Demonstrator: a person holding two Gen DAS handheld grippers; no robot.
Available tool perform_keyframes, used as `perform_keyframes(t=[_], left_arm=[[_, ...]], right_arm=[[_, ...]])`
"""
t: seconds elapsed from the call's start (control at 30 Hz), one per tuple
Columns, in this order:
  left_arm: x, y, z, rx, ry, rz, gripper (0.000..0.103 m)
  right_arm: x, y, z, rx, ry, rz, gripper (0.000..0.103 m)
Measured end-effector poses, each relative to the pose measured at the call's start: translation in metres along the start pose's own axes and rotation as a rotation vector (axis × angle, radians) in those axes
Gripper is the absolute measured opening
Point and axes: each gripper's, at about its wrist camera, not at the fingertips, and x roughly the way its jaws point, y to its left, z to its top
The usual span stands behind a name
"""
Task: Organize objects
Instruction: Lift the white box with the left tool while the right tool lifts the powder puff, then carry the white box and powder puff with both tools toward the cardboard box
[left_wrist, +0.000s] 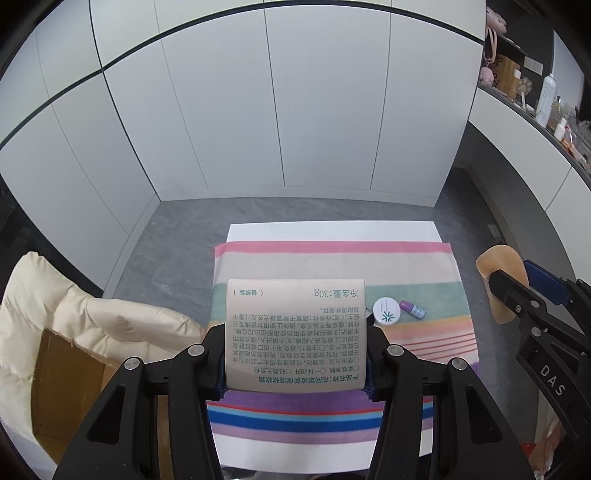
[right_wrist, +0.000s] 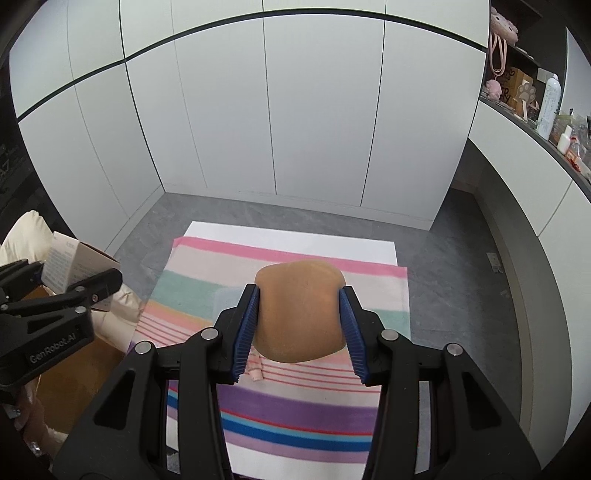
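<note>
My left gripper (left_wrist: 295, 365) is shut on a beige carton printed with Chinese text (left_wrist: 295, 332) and holds it above the striped towel (left_wrist: 424, 295). The carton also shows in the right wrist view (right_wrist: 70, 266), at the far left. My right gripper (right_wrist: 300, 332) is shut on a tan rounded sponge pad (right_wrist: 300, 314), held above the towel (right_wrist: 295, 410); the pad shows at the right in the left wrist view (left_wrist: 498, 273). A small white round jar (left_wrist: 386, 311) and a small purple bottle (left_wrist: 413, 308) lie on the towel.
A white board (left_wrist: 332, 232) lies under the towel on a grey floor. An open brown cardboard box (left_wrist: 66, 384) and a cream puffy jacket (left_wrist: 92, 310) are at the left. White cabinet doors stand behind. A shelf with bottles (left_wrist: 546, 99) is at the upper right.
</note>
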Motion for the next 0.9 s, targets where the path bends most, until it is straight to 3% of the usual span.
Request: perform_keyframes(t=[0.27,0.43,0.6,0.73,0.9], left_arm=[[-0.036,0.001,-0.029,0.039,-0.033,0.015,0.053],[-0.054,0.004,-0.057,0.024,-0.014,-0.016,0.053],[-0.075,0.01,-0.09,0.03,-0.059,0.02,0.053],[-0.088,0.023,-0.119,-0.025,-0.037,0.006,0.053],[-0.1,0.03,-0.149,-0.021,0.0,-0.012,0.053]], right_arm=[[-0.019,-0.008,-0.032,0.025,0.042,-0.017,0.046],[-0.039,-0.013,-0.055,0.038,0.044,-0.022,0.046],[-0.066,-0.012,-0.082,0.025,0.037,-0.009,0.046],[-0.09,-0.01,-0.115,0.013,0.042,-0.007,0.046],[-0.104,-0.007,-0.161,0.024,0.089,0.02,0.046]])
